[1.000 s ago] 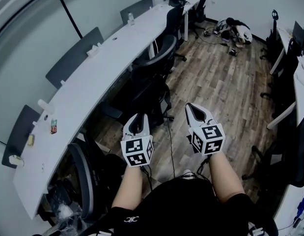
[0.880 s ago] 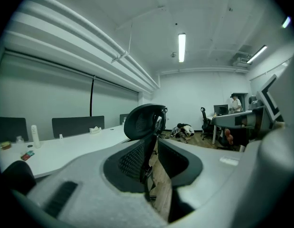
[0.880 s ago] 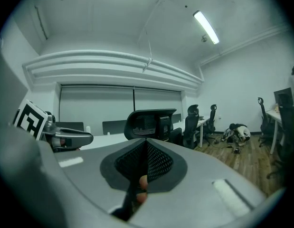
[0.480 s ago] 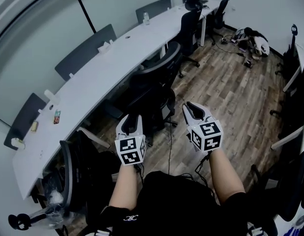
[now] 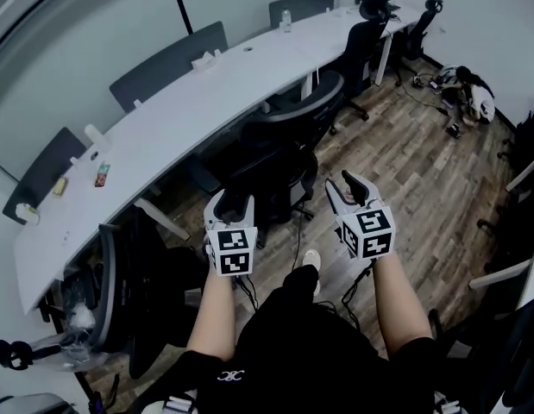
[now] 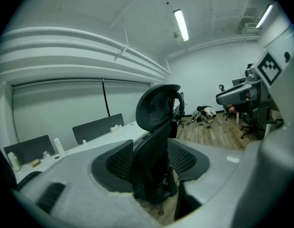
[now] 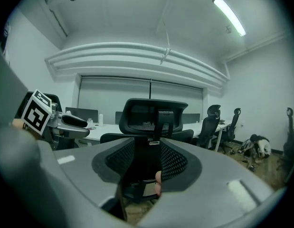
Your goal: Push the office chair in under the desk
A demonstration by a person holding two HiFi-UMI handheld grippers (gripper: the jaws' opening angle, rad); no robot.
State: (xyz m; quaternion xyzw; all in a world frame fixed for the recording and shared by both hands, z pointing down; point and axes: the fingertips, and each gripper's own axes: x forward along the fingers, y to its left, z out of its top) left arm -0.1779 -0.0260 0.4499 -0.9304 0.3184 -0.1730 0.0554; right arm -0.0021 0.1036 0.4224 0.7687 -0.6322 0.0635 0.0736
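A black mesh office chair (image 5: 279,149) stands with its back toward me at the long white curved desk (image 5: 189,110); how far its seat reaches under the desk is hidden. My left gripper (image 5: 231,206) and right gripper (image 5: 345,188) hover side by side just short of the backrest, apart from it. In the left gripper view the chair (image 6: 157,137) shows through the gap of the left gripper (image 6: 149,164). In the right gripper view the chair (image 7: 154,115) stands beyond the right gripper (image 7: 147,163). Both grippers' jaws have just been opening, with nothing between them.
A second black chair (image 5: 120,300) stands at the lower left by the desk, and more chairs (image 5: 367,37) line its far end. Bags and gear (image 5: 467,93) lie on the wood floor far right. A cable (image 5: 298,247) runs across the floor by my shoe (image 5: 311,259).
Both grippers' jaws have spread from nearly shut to open. The hands have shifted a little and dropped slightly, and more of the desk's left end and my shoe have come into view.
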